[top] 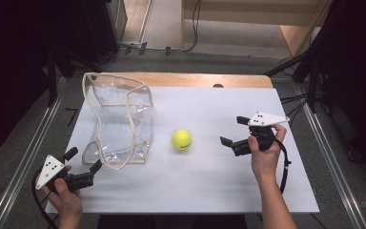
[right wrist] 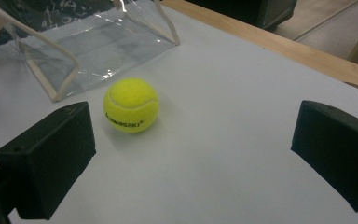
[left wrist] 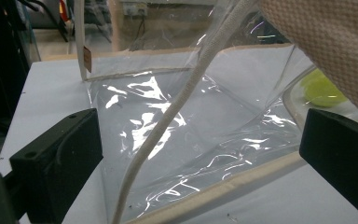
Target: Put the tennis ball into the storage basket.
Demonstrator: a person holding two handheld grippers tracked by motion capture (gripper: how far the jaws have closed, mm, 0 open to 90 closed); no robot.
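Two hand-held grippers work over a white-topped table (top: 209, 186). The right gripper (top: 233, 132), gripped in a person's right hand (top: 265, 155), has its fingers (right wrist: 46, 163) spread wide and holding nothing — they point toward a yellow tennis ball (top: 182, 140) that rests on the table a short way ahead of the fingertips, apart from them. In the right gripper view the ball (right wrist: 131, 105) sits just past the left finger, nearer to it than to the right one, not between the two.

The left gripper (top: 83, 161), in the person's left hand (top: 66, 195), also has its fingers (left wrist: 58, 168) parted wide and empty. Straight in front of them stands a clear plastic bag (top: 119, 119) with cream webbing trim; its near bottom edge lies close to the fingertips, and a cream handle strap (left wrist: 177, 102) crosses the gap between them — whether anything touches cannot be told. Beyond the bag's right side, the ball shows through the plastic.
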